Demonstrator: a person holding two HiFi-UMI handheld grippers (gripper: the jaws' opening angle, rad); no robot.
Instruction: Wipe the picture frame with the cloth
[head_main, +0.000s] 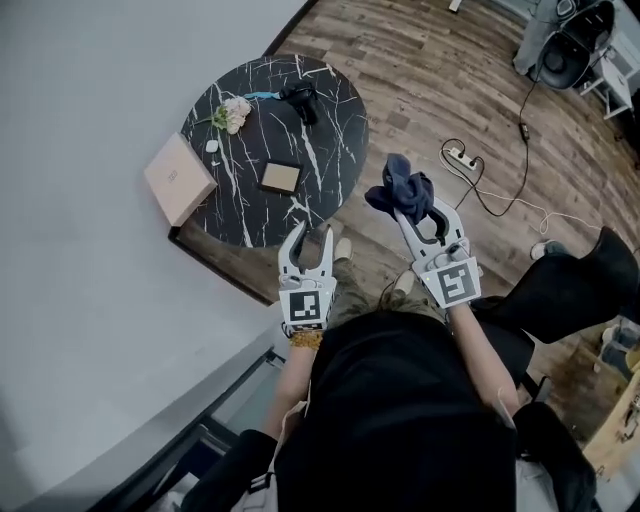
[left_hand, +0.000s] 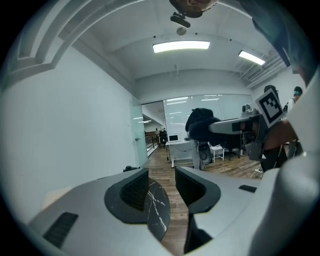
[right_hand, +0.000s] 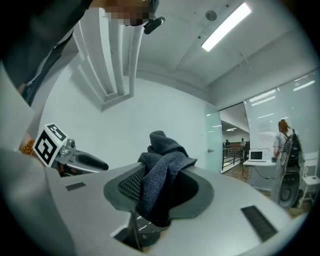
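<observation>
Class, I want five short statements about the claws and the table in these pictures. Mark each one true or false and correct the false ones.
1. The right claw grips a dark blue cloth. True.
2. The left claw holds the picture frame. False: its jaws stand apart with nothing between them, and the frame lies flat on the table.
3. The table is round, with a black marbled top. True.
4. The flowers lie on the floor. False: they lie on the table, near its far edge.
5. A white power strip lies on the wooden floor. True.
</observation>
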